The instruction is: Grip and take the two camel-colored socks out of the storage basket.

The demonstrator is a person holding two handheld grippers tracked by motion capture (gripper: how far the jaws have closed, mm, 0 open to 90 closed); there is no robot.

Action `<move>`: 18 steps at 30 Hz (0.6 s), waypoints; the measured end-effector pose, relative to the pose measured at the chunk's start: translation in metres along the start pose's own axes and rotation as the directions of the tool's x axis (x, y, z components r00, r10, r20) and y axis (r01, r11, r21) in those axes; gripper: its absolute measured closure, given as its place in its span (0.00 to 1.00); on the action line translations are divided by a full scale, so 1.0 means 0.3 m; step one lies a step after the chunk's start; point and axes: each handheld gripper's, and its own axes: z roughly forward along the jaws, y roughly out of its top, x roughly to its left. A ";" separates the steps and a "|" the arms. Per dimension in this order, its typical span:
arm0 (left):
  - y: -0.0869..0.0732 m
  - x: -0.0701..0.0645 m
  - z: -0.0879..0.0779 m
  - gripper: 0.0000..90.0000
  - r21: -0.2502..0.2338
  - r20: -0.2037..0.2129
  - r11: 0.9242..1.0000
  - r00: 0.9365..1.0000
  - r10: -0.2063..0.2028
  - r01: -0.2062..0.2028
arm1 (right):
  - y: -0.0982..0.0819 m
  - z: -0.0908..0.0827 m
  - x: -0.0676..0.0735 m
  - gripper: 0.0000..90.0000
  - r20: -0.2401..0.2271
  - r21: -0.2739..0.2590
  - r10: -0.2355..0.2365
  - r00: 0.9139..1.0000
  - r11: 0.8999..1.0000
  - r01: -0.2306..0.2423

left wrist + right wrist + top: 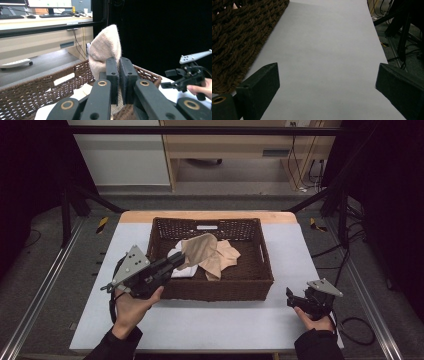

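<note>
Nearest you, your right hand rests at the near right corner of the worktop, holding the right gripper low over the pale sheet just right of the basket's near right corner. In the right gripper view its jaws stand wide apart with bare sheet between them, and the basket's woven wall fills the upper left.

Your left hand comes in near the worktop's left edge and angles the left gripper up and over the basket's near left corner. In the left gripper view its jaws are pressed together on a fold of the beige cloth, which rises above the fingertips in a rounded peak. Your right gripper shows at the far right of that view.

The dark brown wicker basket sits in the middle of the worktop, its far wall close to the far edge. Inside lie the beige cloth, crumpled across the centre, and a white cloth partly under it toward the left wall. A small white label is set in the basket's far wall; any writing on it is too small to read.

Beyond the worktop stands a light wooden desk with cables hanging at its right.
</note>
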 end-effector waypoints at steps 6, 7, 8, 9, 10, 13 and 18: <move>-0.033 -0.039 -0.061 0.95 0.003 0.034 1.000 0.999 0.011 -0.011 | -0.001 0.000 0.001 0.06 0.000 0.001 0.000 1.000 1.000 0.000; -0.033 -0.039 -0.061 0.95 0.003 0.034 1.000 0.999 0.011 -0.011 | -0.001 0.000 0.001 0.06 0.000 0.001 0.000 1.000 1.000 0.000; -0.040 -0.048 -0.070 0.95 0.002 0.042 1.000 0.999 0.009 -0.009 | -0.001 0.000 0.001 0.06 0.001 0.000 -0.002 1.000 1.000 0.002; -0.047 -0.055 -0.076 0.95 0.007 0.046 1.000 0.999 0.014 -0.014 | -0.001 -0.002 0.002 0.06 0.000 0.000 0.001 1.000 1.000 -0.001; -0.053 -0.061 -0.083 0.95 0.013 0.048 1.000 0.999 0.015 -0.016 | -0.001 -0.003 0.000 0.06 0.002 -0.003 -0.004 1.000 1.000 0.004; -0.078 -0.071 -0.104 0.95 0.015 0.050 1.000 0.999 0.023 -0.024 | -0.001 -0.004 0.000 0.06 0.000 -0.001 0.000 1.000 1.000 0.000; -0.122 -0.067 -0.122 0.95 0.044 0.059 0.999 0.998 -0.003 0.001 | -0.001 -0.005 0.001 0.06 -0.001 0.001 -0.004 1.000 1.000 0.004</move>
